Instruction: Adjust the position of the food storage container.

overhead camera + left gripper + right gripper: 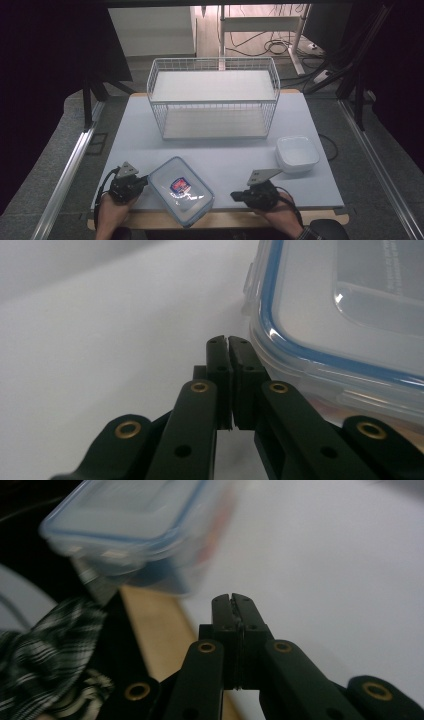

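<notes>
A clear plastic container with a blue-sealed lid [181, 191] lies near the table's front edge, turned at an angle, one corner over the edge. My left gripper [145, 181] rests just left of it, jaws pressed together and empty; in the left gripper view its tips [228, 342] sit right beside the container's wall [320, 365]. My right gripper [234, 196] lies to the container's right, a short gap away, also shut on nothing; the right gripper view has its tips [233, 599] below the container [135, 525].
A white wire basket rack [214, 97] stands at the back middle of the table. A white square bowl [297, 153] sits right of centre, behind my right hand. The table's wooden front edge [155, 630] runs close under the container. A checked sleeve [45, 650] shows at left.
</notes>
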`<state>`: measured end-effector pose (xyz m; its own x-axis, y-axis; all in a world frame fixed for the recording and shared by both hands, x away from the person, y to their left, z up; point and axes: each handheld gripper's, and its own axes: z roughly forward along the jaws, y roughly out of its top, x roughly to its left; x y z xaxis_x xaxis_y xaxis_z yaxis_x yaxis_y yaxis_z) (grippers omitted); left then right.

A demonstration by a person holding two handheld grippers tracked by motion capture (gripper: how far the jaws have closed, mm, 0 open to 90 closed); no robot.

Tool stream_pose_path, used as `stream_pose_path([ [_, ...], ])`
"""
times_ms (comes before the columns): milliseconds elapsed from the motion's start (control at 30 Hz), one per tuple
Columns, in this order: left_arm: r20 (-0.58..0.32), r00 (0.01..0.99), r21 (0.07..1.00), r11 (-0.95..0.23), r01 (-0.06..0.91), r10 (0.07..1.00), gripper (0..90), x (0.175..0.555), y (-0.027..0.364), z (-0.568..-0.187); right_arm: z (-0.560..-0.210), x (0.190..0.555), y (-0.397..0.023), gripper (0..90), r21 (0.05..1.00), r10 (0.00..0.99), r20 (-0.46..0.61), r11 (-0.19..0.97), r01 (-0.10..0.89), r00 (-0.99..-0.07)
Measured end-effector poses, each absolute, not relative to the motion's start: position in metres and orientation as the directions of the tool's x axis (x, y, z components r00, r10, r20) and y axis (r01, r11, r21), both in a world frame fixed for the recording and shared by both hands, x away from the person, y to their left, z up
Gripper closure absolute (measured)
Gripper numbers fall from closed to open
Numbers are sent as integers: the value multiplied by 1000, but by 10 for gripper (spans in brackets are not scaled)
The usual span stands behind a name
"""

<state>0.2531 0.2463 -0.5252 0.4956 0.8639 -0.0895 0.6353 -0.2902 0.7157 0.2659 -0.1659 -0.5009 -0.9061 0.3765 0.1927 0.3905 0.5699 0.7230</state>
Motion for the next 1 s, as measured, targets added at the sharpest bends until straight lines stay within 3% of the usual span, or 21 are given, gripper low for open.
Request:
stream_pose_path([
  [133, -109, 496, 714, -279, 642, 861, 894, 254, 244, -525, -510, 252, -139, 893, 699, 293, 208, 623, 352, -933],
  [367, -103, 500, 709, -289, 644, 860, 900, 254, 233, -523, -512, 246, -121, 895, 692, 250, 179, 656, 302, -952],
  [767, -179, 574, 714, -296, 635, 799, 899, 262, 200, -522, -508, 277, -167, 895, 675, 471, 101, 615, 408, -876],
  [1000, -179, 628, 711, -342, 615, 757, 883, 261, 177, -520, -506, 294, -187, 894, 665, 587, 39, 589, 460, -809],
])
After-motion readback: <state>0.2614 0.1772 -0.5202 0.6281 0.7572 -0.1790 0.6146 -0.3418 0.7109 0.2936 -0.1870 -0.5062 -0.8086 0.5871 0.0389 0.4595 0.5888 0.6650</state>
